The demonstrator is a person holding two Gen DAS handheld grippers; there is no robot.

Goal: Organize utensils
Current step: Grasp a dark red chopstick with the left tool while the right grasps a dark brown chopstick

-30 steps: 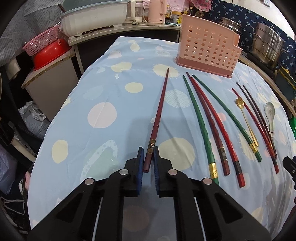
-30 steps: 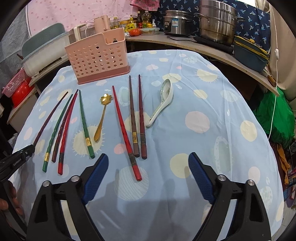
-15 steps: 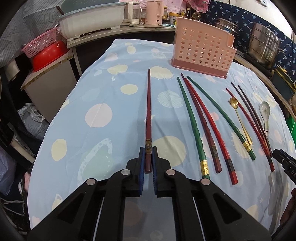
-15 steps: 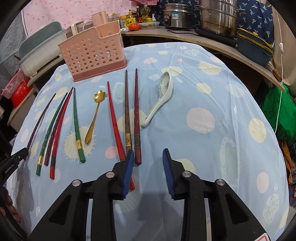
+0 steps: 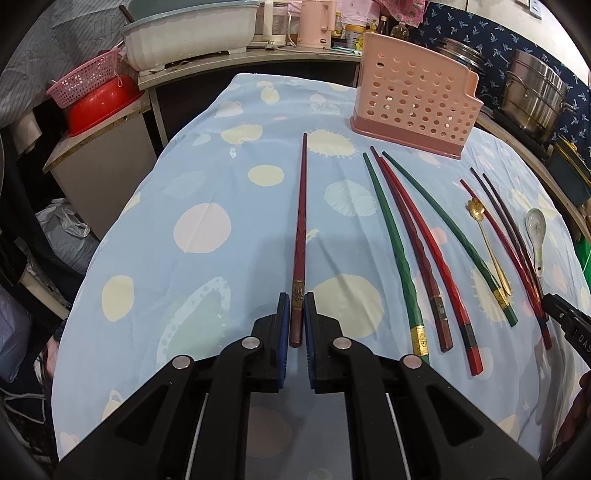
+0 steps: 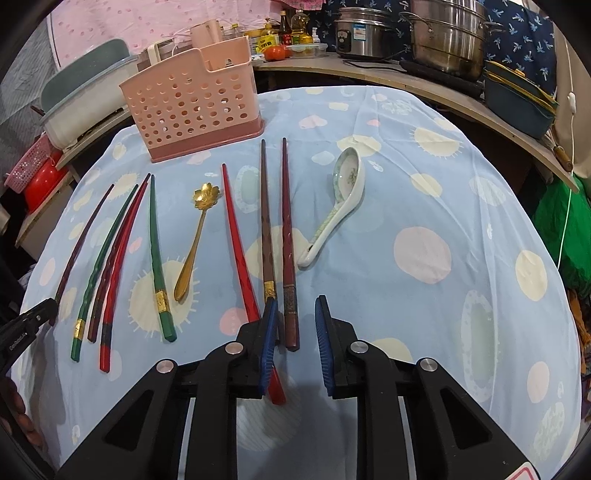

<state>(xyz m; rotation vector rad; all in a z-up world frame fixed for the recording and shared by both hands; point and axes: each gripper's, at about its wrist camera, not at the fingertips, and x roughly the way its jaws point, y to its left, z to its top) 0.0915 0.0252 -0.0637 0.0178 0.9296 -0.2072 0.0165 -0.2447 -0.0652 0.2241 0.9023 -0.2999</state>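
Observation:
My left gripper [image 5: 294, 317] is shut on the thick end of a dark red chopstick [image 5: 301, 221] that points away toward the pink perforated utensil holder [image 5: 413, 107]. My right gripper [image 6: 293, 328] is partly open, its jaws on either side of the end of a maroon chopstick [image 6: 287, 236] without touching it. A brown chopstick [image 6: 265, 221] and a red chopstick [image 6: 236, 243] lie just left of it, the red one passing under the left pad. Green and red chopsticks [image 6: 110, 254], a gold flower spoon [image 6: 195, 236] and a white ceramic spoon [image 6: 336, 206] lie on the blue spotted cloth.
The pink holder [image 6: 195, 110] stands at the far side of the table [image 6: 424, 206]. Steel pots [image 6: 443, 33] and a rice cooker sit on a counter behind. A white tub [image 5: 188, 33] and a red basin [image 5: 99, 107] stand beyond the left edge.
My right gripper has moved forward and lower, and its jaws have closed in from wide open to a narrow gap around the maroon chopstick's end. The left gripper has straightened its chopstick.

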